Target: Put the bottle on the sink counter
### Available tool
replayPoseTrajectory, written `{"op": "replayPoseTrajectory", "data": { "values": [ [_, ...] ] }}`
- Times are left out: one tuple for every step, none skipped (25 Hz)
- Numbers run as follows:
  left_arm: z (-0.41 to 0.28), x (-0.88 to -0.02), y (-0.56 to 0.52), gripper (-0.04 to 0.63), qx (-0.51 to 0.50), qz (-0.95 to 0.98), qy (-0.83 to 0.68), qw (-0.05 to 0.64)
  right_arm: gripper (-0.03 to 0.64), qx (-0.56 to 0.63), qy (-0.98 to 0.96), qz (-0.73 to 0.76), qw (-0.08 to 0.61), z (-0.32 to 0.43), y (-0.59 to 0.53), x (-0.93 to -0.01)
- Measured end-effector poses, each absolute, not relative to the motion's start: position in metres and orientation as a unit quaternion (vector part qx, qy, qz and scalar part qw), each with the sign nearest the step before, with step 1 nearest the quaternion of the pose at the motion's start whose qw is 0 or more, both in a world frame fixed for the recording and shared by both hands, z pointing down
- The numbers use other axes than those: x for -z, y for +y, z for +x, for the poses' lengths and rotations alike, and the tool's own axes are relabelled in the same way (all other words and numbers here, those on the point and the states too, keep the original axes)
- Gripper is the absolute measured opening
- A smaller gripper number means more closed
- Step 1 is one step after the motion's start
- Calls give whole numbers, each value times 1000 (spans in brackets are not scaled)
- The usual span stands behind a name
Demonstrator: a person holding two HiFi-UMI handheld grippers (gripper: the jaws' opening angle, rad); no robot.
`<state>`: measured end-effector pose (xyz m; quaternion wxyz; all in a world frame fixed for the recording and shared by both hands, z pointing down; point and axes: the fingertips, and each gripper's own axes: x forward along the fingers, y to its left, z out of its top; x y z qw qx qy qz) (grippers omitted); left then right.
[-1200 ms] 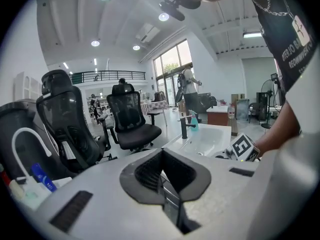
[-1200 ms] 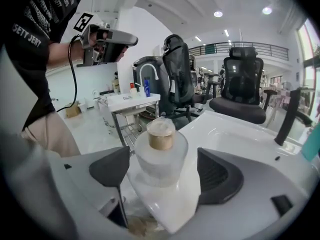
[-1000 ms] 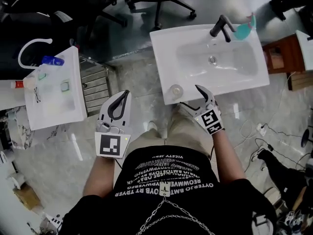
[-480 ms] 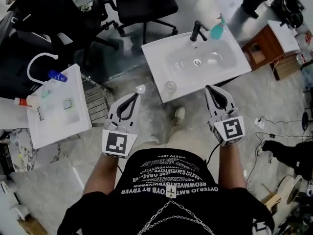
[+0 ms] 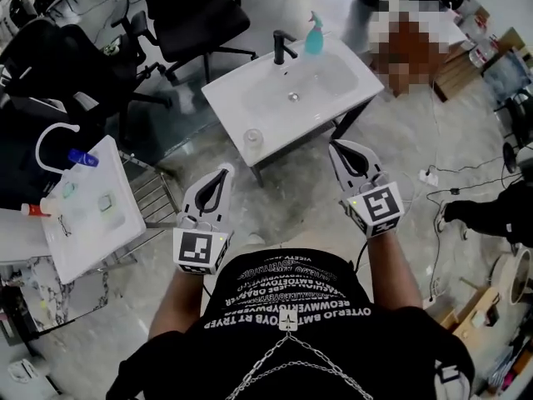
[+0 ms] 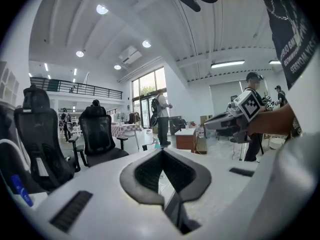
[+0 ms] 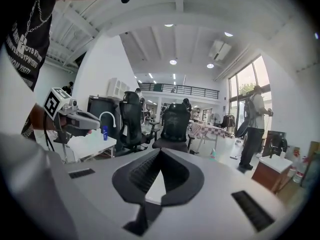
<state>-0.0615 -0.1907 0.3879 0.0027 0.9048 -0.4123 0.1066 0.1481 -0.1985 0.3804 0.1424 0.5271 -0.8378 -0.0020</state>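
A small clear bottle [image 5: 252,137] stands upright on the near left corner of the white sink counter [image 5: 333,90], with nothing touching it. My right gripper [image 5: 336,146] hangs over the floor in front of the counter, shut and empty, well clear of the bottle. To the left, my left gripper [image 5: 226,170] is level with it, also shut and empty. In the left gripper view the jaws [image 6: 161,152] meet at the tips with nothing between them. The right gripper view shows its jaws [image 7: 160,152] pressed together in the same way.
A black faucet [image 5: 283,47] and a teal spray bottle [image 5: 314,33] stand at the counter's far edge. A second white basin [image 5: 83,215] at left carries a blue bottle [image 5: 83,157]. Black office chairs [image 5: 196,15] stand behind, and cables [image 5: 441,173] lie on the floor at right.
One second ago my right gripper stood open beside the bottle at the counter's edge; it has since shut and drawn back. Both grippers and the head view have backed away from the sink.
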Motion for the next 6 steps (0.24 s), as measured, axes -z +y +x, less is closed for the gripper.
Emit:
{"op": "replayPoseTrajectory", "data": {
  "values": [
    [-50,-383,-185,6,-104,906,-411,-2,-5,1,-838,527,137,158,-193,-378],
    [-38,-380,-180,6,-102,906,-412,-4,-5,-1,-839,527,133,169,-187,-378],
    [-26,-378,-174,6,-100,905,-414,-3,-5,-2,-840,527,130,180,-181,-377],
    [-13,-377,-170,6,-97,904,-417,1,-5,-3,-840,527,128,192,-176,-377],
    [0,-376,-165,6,-93,903,-420,5,-4,-4,-841,526,126,203,-171,-376],
    [12,-376,-160,6,-90,901,-423,10,-5,-5,-842,525,124,214,-166,-374]
  ]
}}
